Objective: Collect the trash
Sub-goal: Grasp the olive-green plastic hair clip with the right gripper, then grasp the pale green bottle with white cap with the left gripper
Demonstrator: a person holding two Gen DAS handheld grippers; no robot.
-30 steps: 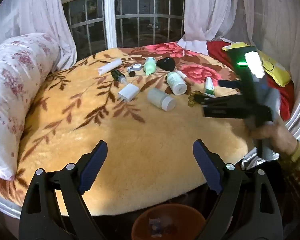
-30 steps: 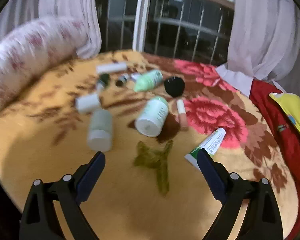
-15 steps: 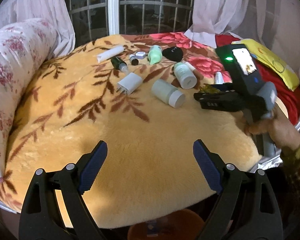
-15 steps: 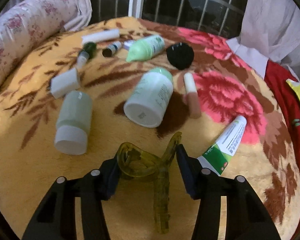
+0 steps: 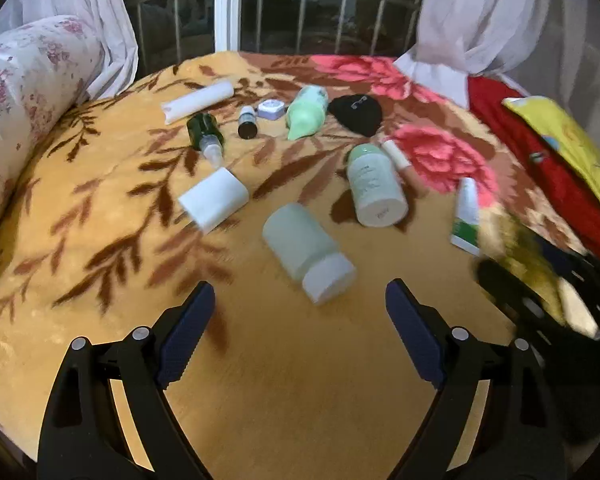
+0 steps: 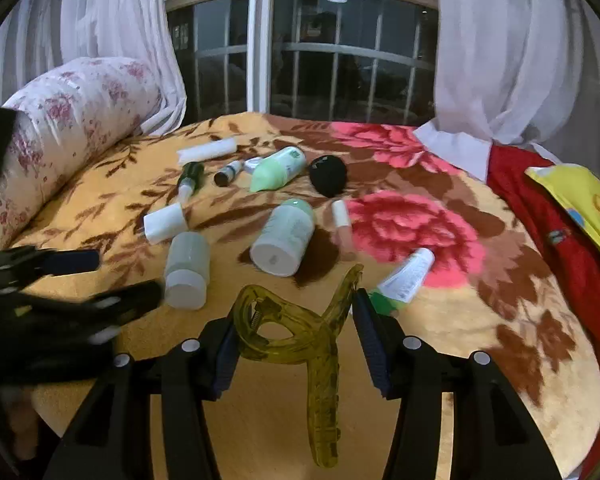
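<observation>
Yellow-green clip (image 6: 300,336) clamped in right gripper (image 6: 296,340) jaws | left gripper (image 5: 300,336) jaws apart over bare blanket (image 5: 300,400) near frosted bottle (image 5: 308,252)

Motion blur smears the right hand-held gripper (image 5: 540,280) and its yellow-green clip (image 5: 528,264) in the left wrist view.

Yellow-green translucent clip (image 6: 300,336) (spring visible) pinched in jaws, lifted over bottle-strewn blanket.

Four bottles (image 6: 283,238), three tubes (image 6: 406,276), one yellow clip (image 6: 300,336).
</observation>
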